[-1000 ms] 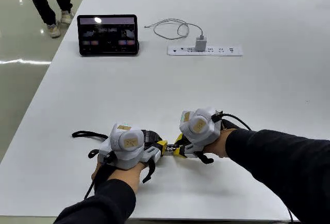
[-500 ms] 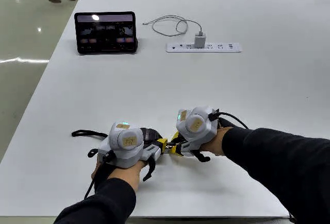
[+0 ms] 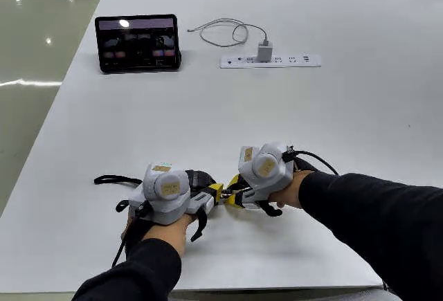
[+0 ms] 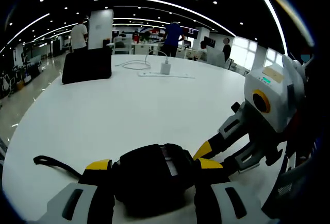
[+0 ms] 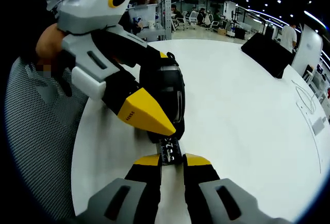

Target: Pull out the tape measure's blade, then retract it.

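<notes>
Both clamped: left claw (image 4: 153, 166) holds tape measure (image 4: 154, 180), right claw (image 5: 171, 161) blade (image 5: 169, 149).

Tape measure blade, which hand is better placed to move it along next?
Right. The right tool is shut on the blade at its short exposed end, so it can probably guide it. The left tool is clamped around the black case, best just anchoring it.

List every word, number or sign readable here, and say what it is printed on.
Nothing reads clearly.
Blade of the tape measure, between the right claw's jaws: white figures, perhaps "22", too blurred to be sure.
Yellow fingertip of the left claw: small dark print, too small to read.
Tablet screen: icons, no legible text.
Power strip: marks too small to read.
</notes>
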Demonstrator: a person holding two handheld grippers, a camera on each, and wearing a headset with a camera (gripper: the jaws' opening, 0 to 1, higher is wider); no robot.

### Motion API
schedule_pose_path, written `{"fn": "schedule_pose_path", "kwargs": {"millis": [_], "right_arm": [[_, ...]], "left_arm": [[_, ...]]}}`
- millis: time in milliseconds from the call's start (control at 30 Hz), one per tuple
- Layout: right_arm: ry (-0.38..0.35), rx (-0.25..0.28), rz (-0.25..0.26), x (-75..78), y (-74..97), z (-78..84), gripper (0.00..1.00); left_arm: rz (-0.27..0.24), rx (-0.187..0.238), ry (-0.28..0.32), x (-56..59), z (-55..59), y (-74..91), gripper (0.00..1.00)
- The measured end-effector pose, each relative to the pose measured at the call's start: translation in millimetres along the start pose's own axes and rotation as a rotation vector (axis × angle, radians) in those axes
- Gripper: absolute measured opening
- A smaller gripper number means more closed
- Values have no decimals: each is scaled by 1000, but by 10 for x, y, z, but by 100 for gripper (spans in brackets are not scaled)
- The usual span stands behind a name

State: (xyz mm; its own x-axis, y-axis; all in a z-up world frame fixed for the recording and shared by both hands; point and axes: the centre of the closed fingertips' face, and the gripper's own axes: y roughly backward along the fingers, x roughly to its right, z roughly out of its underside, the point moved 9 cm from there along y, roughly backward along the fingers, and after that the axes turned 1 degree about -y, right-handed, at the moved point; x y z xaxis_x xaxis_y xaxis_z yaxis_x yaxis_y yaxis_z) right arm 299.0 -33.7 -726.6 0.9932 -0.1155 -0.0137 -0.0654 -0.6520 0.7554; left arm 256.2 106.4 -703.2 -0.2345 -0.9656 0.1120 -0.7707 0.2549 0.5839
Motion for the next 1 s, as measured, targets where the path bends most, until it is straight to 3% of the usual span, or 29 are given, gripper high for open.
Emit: {"fn": "schedule_pose_path", "kwargs": {"millis": [100, 800, 1000], "right_arm": [[28, -2, 2, -12, -10, -8, 11], [7, 16, -18, -19, -119, -115, 10], [26, -13, -28, -16, -129, -141, 10]], "left_arm": [[1, 0, 2, -2, -4, -3, 59], [7, -3, 17, -10, 2, 2, 59], [7, -2, 16, -10, 1, -3, 59]]}}
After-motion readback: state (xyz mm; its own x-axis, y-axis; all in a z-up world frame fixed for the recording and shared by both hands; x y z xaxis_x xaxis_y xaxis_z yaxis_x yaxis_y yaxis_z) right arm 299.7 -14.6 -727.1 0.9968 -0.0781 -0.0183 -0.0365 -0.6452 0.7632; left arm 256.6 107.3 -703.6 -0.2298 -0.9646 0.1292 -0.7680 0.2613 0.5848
